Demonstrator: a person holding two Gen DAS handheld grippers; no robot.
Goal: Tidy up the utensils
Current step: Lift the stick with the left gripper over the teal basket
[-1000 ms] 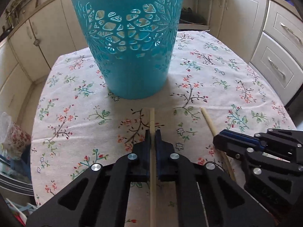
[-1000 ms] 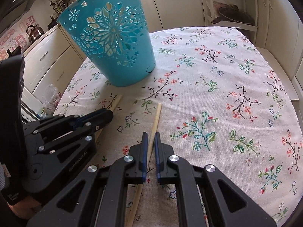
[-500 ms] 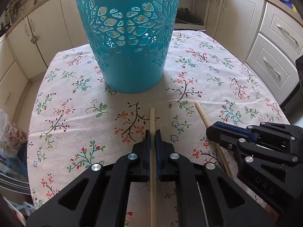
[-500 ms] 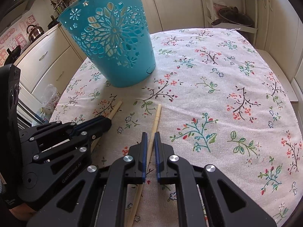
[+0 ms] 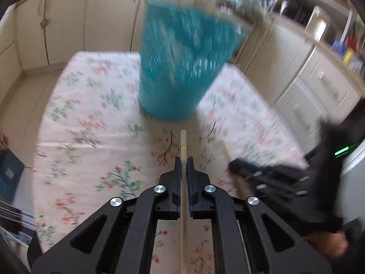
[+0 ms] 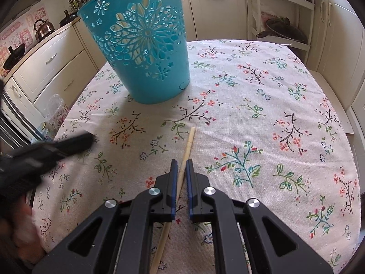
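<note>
Left tongs (image 5: pixel 183 166): clamped on one chopstick (image 5: pixel 183 146), long axis along the fingers, tip toward the blue basket (image 5: pixel 180 68). Right tongs (image 6: pixel 180 171): closed on second chopstick (image 6: pixel 188 143), lying on the floral surface (image 6: pixel 262 105), tip angled toward the basket. Open cloth right of the basket; surface edges near the cabinets.

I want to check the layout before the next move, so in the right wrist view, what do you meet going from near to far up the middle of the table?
Right gripper closed on a wooden chopstick → bare stretch of floral tablecloth → turquoise cut-out basket → cream cabinets beyond the table.
</note>
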